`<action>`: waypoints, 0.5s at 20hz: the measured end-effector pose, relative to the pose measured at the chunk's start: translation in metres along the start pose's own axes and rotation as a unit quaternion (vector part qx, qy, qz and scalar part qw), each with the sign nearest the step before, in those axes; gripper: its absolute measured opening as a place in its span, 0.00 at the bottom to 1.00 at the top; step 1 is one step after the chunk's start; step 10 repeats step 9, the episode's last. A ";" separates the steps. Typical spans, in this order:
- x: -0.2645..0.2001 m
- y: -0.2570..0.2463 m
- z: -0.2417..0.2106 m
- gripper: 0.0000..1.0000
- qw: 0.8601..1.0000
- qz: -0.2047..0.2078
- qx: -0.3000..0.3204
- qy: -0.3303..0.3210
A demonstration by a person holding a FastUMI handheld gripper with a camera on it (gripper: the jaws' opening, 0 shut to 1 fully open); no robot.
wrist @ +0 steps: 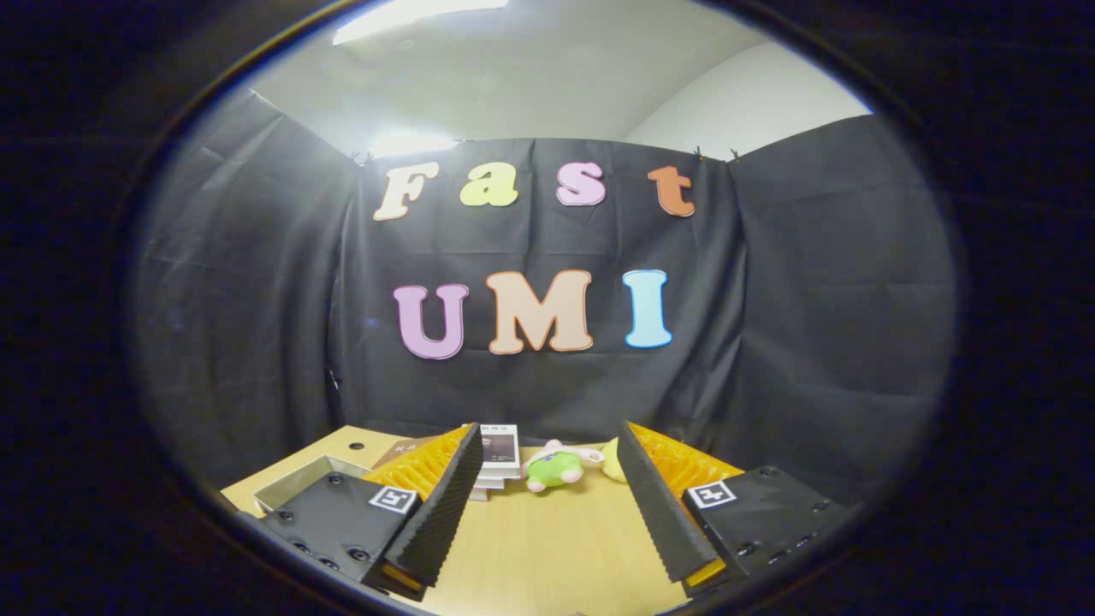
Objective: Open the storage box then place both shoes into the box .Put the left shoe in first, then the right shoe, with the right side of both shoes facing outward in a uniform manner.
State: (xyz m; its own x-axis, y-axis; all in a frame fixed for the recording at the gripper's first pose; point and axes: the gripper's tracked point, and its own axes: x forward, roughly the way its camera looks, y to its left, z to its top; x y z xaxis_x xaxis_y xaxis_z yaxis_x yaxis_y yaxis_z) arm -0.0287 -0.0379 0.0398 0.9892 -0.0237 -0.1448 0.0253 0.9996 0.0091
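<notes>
Bench point(547, 556) of pale wood carries everything in sight, and the hand-held gripper point(547, 513) hangs level above its near edge with the fingers spread wide and nothing between them. A shallow grey tray point(308, 477) sits toward the bench's left edge, partly behind the left finger; whether it belongs to the storage box cannot be told. Toward the far edge lies a small stack of books point(498, 458) just beyond the left fingertip, then a green and pink plush toy point(554, 469) beyond the gap between the fingers, and a yellow object point(612, 459) touching the right finger's outline, too hidden to name. Where the storage box and the two shoes are cannot be told from this level view, so how far the job stands is unsettled. The main risk is that a reach made from this pose would go blind: the wide fingers could sweep the toy or nudge the books toward the far edge, or catch the tray's rim, before the box or a shoe is found.
</notes>
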 end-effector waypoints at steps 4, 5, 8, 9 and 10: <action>-0.002 -0.014 0.008 0.98 1.000 -0.013 0.003 -0.016; -0.003 -0.017 0.007 0.98 1.000 -0.015 0.004 -0.017; -0.004 -0.020 0.006 0.98 1.000 -0.019 0.003 -0.018; -0.003 -0.020 0.007 0.98 1.000 -0.020 0.004 -0.019; -0.003 -0.020 0.007 0.98 1.000 -0.020 0.004 -0.019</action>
